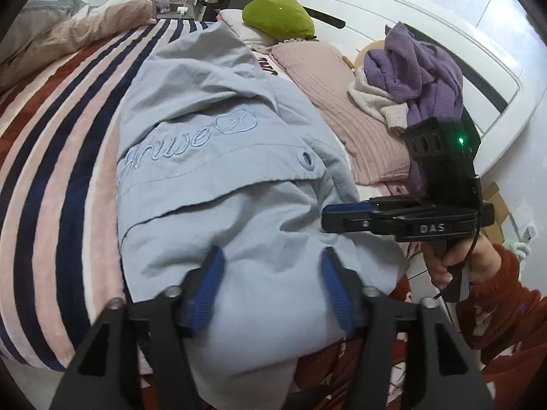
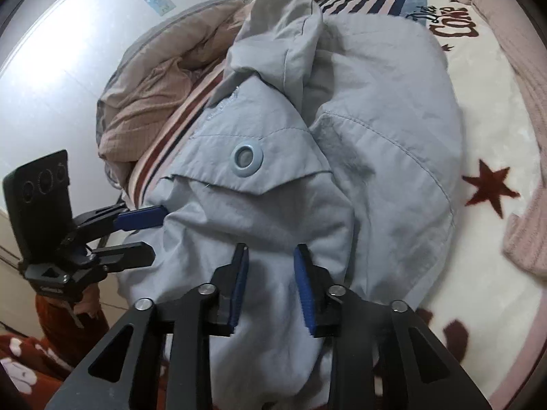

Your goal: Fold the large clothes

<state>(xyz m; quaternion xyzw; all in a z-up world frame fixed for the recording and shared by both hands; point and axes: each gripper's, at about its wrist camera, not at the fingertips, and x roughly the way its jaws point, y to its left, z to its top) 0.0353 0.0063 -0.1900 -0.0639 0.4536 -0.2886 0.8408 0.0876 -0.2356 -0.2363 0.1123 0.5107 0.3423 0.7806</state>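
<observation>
The light blue jacket (image 1: 218, 184) lies on the bed, across the striped blanket (image 1: 58, 157), with its near end hanging over the bed edge towards me. I judge it partly folded: the body reads as a narrowed, layered bundle, with one panel lapped over another below the snap button (image 2: 247, 159) and the embroidered lettering (image 1: 171, 147) facing up. A collar or hood portion (image 2: 287, 34) stands bunched at the far end, not yet flattened. The layers are puffy and creased, so I rate the fold loose rather than finished.

My left hand-held gripper (image 1: 271, 290) sits over the near end of the jacket, its blue pads (image 1: 208, 294) set wide apart with cloth lying between them; I see no pinch. My right hand-held gripper (image 2: 271, 283) is likewise parted, at a moderate width, over the same near end, and nothing is clamped there. In the left view it shows side-on just beside the jacket's right edge.

Remaining work, in my judgement: bring the hanging near end up onto the bundle, press down the bunched far end, and smooth the whole.

Beyond the jacket I note a pink quilt (image 1: 345, 102), a purple knit (image 1: 417, 75) heaped near the white headboard (image 1: 427, 17), a green cushion (image 1: 277, 17) and a beige duvet (image 2: 154, 78) at the far side.
</observation>
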